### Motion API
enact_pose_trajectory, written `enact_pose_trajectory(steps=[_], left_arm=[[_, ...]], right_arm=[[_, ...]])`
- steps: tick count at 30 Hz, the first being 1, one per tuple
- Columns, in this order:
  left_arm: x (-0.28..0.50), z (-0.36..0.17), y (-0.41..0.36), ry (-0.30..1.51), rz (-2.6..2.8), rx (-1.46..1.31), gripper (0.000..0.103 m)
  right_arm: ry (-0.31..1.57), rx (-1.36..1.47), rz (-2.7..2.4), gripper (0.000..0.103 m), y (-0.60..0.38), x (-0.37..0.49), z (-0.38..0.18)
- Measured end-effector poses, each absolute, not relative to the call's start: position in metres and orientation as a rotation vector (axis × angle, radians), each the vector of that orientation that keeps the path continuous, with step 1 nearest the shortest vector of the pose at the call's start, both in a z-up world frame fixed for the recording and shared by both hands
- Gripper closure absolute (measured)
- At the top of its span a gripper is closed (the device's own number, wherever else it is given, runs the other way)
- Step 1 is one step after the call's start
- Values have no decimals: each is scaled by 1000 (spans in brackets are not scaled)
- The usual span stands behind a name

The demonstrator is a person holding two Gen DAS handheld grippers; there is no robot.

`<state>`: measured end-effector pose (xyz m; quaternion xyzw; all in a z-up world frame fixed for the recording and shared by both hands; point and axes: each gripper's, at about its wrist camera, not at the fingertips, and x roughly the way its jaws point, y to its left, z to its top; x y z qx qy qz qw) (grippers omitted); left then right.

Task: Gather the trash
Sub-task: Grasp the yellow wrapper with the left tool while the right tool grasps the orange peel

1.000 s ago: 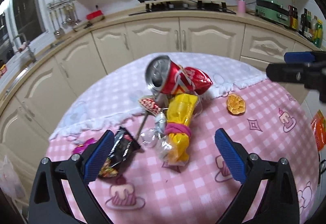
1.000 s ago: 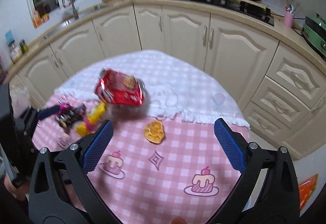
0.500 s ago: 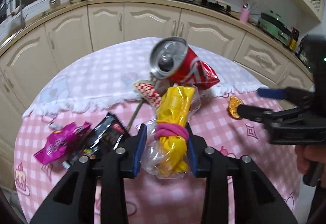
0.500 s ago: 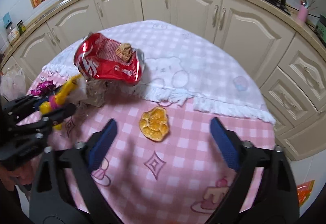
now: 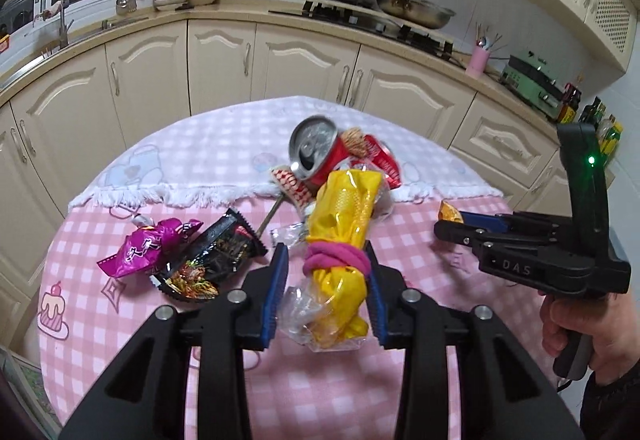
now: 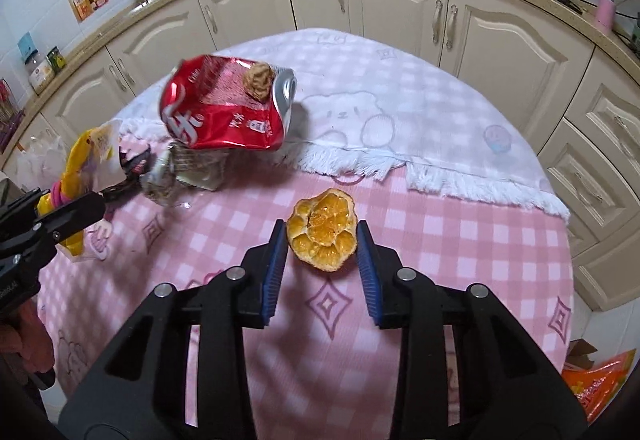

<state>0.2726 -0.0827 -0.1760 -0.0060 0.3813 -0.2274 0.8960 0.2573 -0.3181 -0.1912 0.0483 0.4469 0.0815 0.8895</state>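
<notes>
A yellow wrapper in clear plastic, tied with a pink band [image 5: 340, 240], sits between the blue pads of my left gripper [image 5: 324, 246], which is shut on it. The left gripper [image 6: 96, 205] also shows at the left of the right wrist view. An orange peel [image 6: 322, 230] lies on the pink checked tablecloth [image 6: 460, 240]. My right gripper [image 6: 321, 226] is closing on the peel, its pads touching both sides. In the left wrist view the right gripper [image 5: 448, 224] points at the orange peel [image 5: 449, 211] from the right.
A crushed red can [image 5: 320, 155] lies behind the yellow wrapper, beside a striped wrapper [image 5: 290, 183]. A purple wrapper [image 5: 148, 248] and a black wrapper [image 5: 216, 256] lie to the left. A white fringed cloth [image 6: 400, 111] covers the far table half. Cream cabinets [image 5: 304, 71] curve behind.
Both grippers went from wide open to narrow. The left closed on the yellow wrapper and rolled level. The right sank to the orange peel and its jaws drew in around it.
</notes>
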Motion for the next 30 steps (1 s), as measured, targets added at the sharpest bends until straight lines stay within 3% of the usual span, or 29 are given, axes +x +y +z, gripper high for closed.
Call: enact_pose_trajectory(steps=[19,24,30], left_arm=[[229,-112,-187,641,-732,-1,68],[207,-117,-252,666,-879,74,68],[169,-155,-340,776,-1069,204,68]], right_arm=[[674,295,-17,69,-431,147,-100],[656,379,-192,69,-498,94,-110],[735,526,-402,69,-575,29,-165]])
